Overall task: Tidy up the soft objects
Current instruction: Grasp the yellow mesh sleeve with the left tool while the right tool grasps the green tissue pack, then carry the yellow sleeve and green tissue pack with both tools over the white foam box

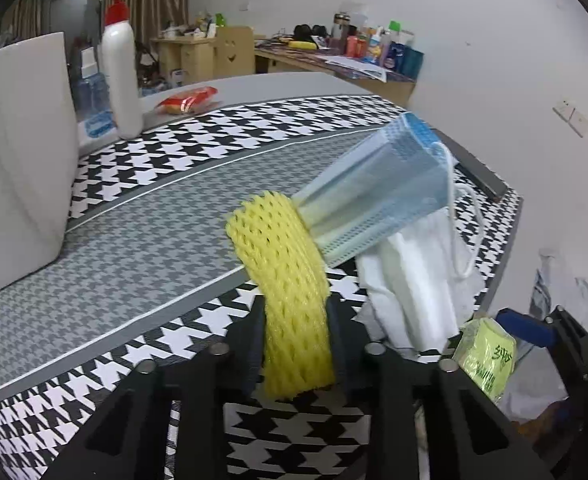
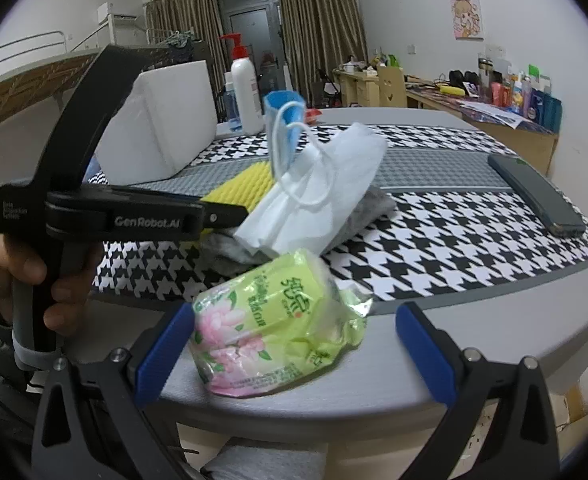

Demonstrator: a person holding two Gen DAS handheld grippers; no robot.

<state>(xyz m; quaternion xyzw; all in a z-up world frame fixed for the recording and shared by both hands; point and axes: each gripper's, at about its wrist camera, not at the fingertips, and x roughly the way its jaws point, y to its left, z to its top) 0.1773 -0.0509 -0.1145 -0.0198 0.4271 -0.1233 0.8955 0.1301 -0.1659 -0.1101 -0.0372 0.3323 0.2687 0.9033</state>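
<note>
Houndstooth matting in black, white and grey covers the counter [image 1: 141, 236] in the left wrist view, with a cluttered desk and a white wall behind. At 9 o'clock stands a white foam box [image 1: 17, 168], and at 11 o'clock a white pump bottle [image 1: 121, 68] with a red top, a red snack packet [image 1: 187, 100] lying just beside it toward 12 o'clock. The left tool [image 1: 296, 344] is closed tight on a yellow foam net sleeve [image 1: 285, 280], which rises from 6 o'clock to the centre. A blue face mask [image 1: 378, 192] passes through the sleeve toward 1 o'clock, and a white mask [image 1: 418, 280] hangs beside it at 3 o'clock. A green tissue pack [image 1: 488, 360] shows at 4 o'clock. In the right wrist view, the same counter [image 2: 474, 328] fills the middle, with curtains and a bunk bed behind. The right tool [image 2: 291, 356] stands wide open at 6 o'clock, its blue pads on either side of the green tissue pack [image 2: 269, 328], which rests near the counter's front edge; whether a pad touches it I cannot tell. The left tool [image 2: 229, 210] reaches in from 9 o'clock, a hand [image 2: 33, 280] on its grip, holding the yellow foam net sleeve [image 2: 245, 186] with the blue face mask [image 2: 283, 120] and white mask [image 2: 314, 192] above the mat. A dark phone [image 2: 538, 192] lies at 3 o'clock.
</note>
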